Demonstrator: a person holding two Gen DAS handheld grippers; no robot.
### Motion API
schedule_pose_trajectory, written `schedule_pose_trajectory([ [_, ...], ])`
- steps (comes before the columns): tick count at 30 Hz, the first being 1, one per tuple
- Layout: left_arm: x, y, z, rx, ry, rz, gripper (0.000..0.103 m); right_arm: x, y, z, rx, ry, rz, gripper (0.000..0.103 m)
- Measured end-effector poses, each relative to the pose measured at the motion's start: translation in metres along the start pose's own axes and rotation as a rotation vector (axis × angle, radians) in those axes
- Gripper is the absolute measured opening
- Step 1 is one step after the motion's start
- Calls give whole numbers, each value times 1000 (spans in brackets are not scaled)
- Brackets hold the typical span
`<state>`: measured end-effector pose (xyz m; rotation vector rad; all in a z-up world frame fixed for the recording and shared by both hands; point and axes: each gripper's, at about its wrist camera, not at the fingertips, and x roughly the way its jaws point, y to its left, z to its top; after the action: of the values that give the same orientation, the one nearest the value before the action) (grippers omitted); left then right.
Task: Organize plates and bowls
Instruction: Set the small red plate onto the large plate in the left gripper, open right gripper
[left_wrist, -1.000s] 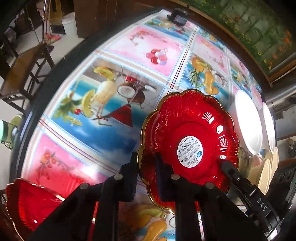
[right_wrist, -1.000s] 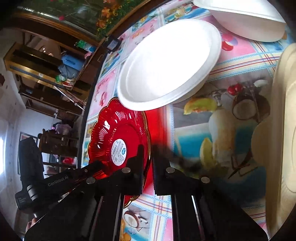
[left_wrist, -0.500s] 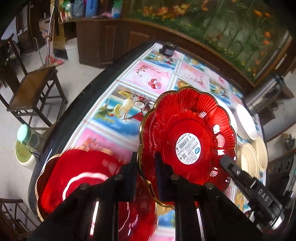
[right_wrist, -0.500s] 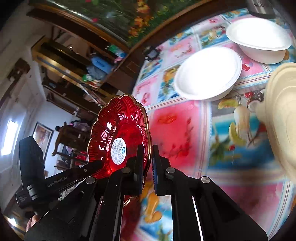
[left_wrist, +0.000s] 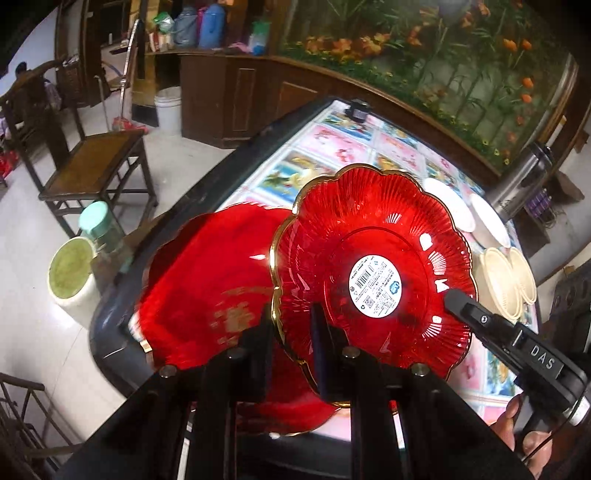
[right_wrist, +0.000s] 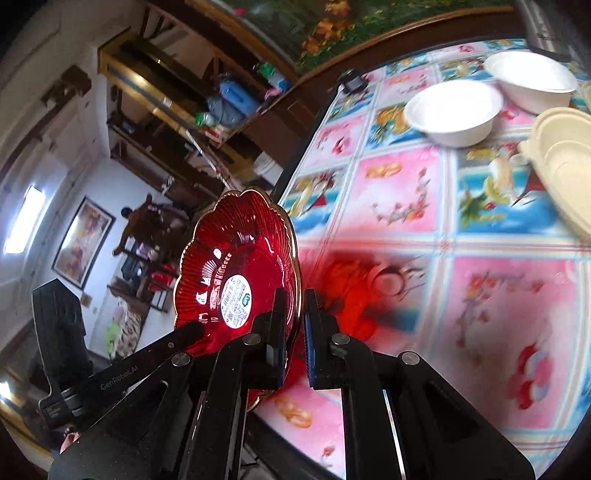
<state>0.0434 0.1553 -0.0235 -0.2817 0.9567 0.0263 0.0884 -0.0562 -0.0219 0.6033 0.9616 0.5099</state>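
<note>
- Since the earlier frames, both grippers have carried the red plate (left_wrist: 373, 266) up and off the bench (right_wrist: 406, 206), and a second red plate (left_wrist: 207, 291) now shows wholly beneath it.
- Left gripper (left_wrist: 291, 325): its fingers are nearly closed, pinching the gold rim of the lifted plate, which is tilted with its white label (left_wrist: 375, 287) facing the camera.
- Right gripper (right_wrist: 293, 317): its fingers clamp the same rim from the other side, with only a narrow gap between them.
- The second red plate lies at the near edge of the bench, partly under the lifted one.
- Two white bowls (right_wrist: 452, 110) and cream plates (right_wrist: 565, 162) sit well apart on the far side of the bench.
</note>
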Motion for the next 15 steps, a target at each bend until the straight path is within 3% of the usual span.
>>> schedule_pose_trajectory([
  [9,4,36,-8,-16,-26,94,18,49,28,-14,-74,90,-39,8],
  [15,14,48,-8,-25,-13,100,18,66,33,-20,-92,113,-70,8],
])
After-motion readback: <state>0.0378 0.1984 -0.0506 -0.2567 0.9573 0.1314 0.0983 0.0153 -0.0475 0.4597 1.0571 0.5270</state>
